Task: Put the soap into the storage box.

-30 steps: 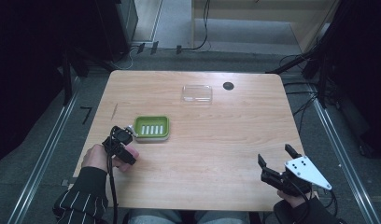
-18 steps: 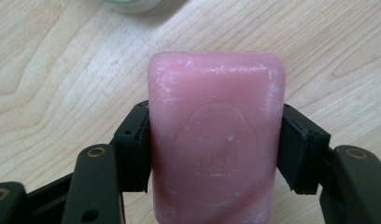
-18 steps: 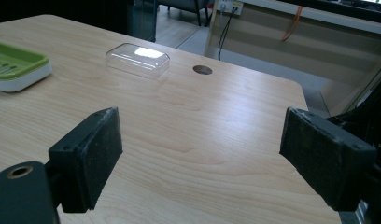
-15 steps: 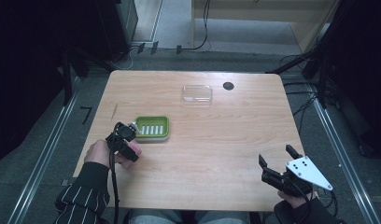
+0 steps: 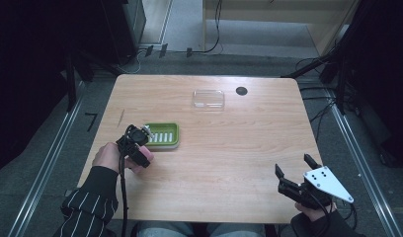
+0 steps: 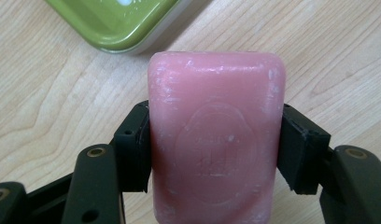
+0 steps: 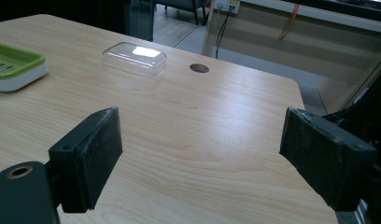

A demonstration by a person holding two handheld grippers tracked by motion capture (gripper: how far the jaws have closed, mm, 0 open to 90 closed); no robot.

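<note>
A pink bar of soap point(image 6: 216, 140) sits between the two black jaws of my left gripper point(image 6: 212, 149), which is shut on it just above the wood. The green soap dish point(image 6: 118, 21) lies close beyond the soap. From above, my left gripper point(image 5: 138, 140) hovers at the left end of the green soap dish point(image 5: 165, 136). My right gripper point(image 5: 294, 170) rests near the table's front right corner, jaws wide open with nothing between them. In the right gripper view the same right gripper point(image 7: 202, 158) points across the table toward a clear plastic lid point(image 7: 134, 58).
The clear lid point(image 5: 208, 98) lies at the table's far middle, next to a dark round cable hole point(image 5: 241, 91). The wooden table point(image 5: 229, 163) is bare between the dish and the right gripper. Dark floor and cables surround it.
My left gripper with the soap has shifted slightly up and right, toward the left end of the green dish. The right gripper has stayed put.
</note>
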